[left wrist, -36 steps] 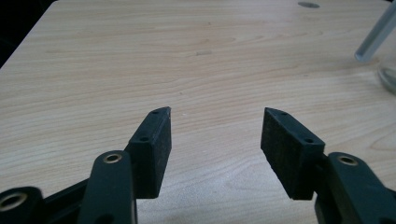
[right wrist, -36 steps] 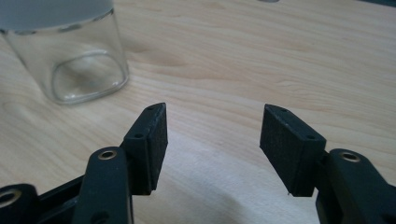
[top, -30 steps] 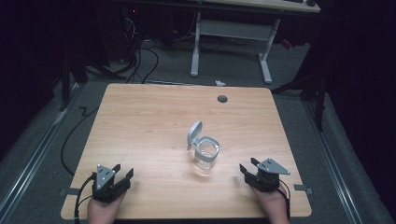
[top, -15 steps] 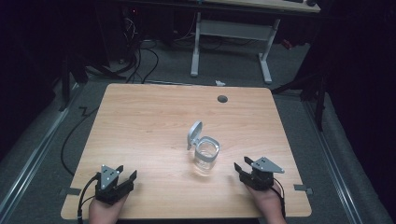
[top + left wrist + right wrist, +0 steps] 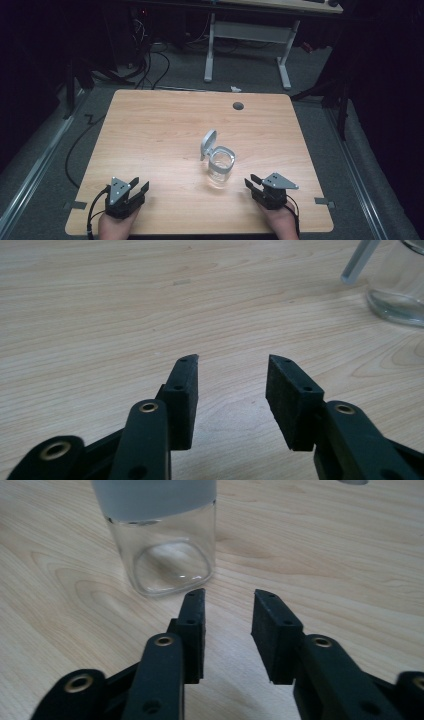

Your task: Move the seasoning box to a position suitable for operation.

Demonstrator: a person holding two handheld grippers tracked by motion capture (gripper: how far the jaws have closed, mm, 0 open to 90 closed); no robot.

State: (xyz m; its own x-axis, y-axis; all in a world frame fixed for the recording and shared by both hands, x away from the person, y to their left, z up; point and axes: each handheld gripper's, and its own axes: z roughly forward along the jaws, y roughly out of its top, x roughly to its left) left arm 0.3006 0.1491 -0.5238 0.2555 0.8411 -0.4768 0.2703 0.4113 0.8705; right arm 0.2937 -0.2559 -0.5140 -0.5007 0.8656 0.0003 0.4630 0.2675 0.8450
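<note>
Claws, left (image 5: 139, 185) and right (image 5: 251, 183), have just been closing (both empty) beside one jar (image 5: 221, 167).

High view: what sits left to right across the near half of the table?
Left tongs → open grey lid → clear glass jar → right tongs. Both tongs have just been closing, with nothing between their jaws.

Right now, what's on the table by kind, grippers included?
Clear glass jar with its grey hinged lid open: 1
Grippers, left gripper and right gripper, fingers apart with nothing between: 2
Total: 3
</note>
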